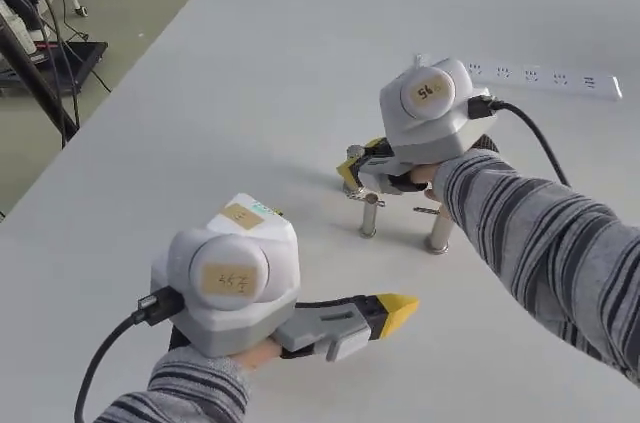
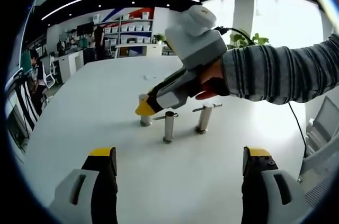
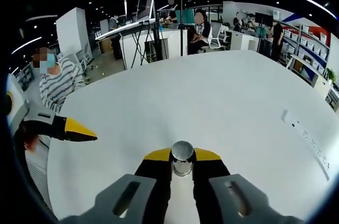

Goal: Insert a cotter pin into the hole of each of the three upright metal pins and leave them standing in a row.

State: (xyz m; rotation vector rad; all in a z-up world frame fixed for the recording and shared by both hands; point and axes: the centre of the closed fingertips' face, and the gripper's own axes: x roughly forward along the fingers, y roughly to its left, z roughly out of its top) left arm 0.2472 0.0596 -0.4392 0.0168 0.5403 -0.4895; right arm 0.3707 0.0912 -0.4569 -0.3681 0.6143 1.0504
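While the white table [image 1: 250, 73] holds the three pins [image 2: 168, 128] in a row, the right gripper [image 3: 183, 163] clamps the end pin [image 3: 182, 152] and the left gripper [image 2: 180, 155] hangs spread and empty, so with two cotter pins [image 1: 358, 197] seated, fetching the third seems next

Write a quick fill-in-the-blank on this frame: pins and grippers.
1. ___ upright pins stand on the table.
2. The left gripper has its jaws ___ and holds nothing.
3. The right gripper is shut on one ___.
4. In the left gripper view, cotter pins show through ___ of the pins.

Missing words: three; open; pin; two.
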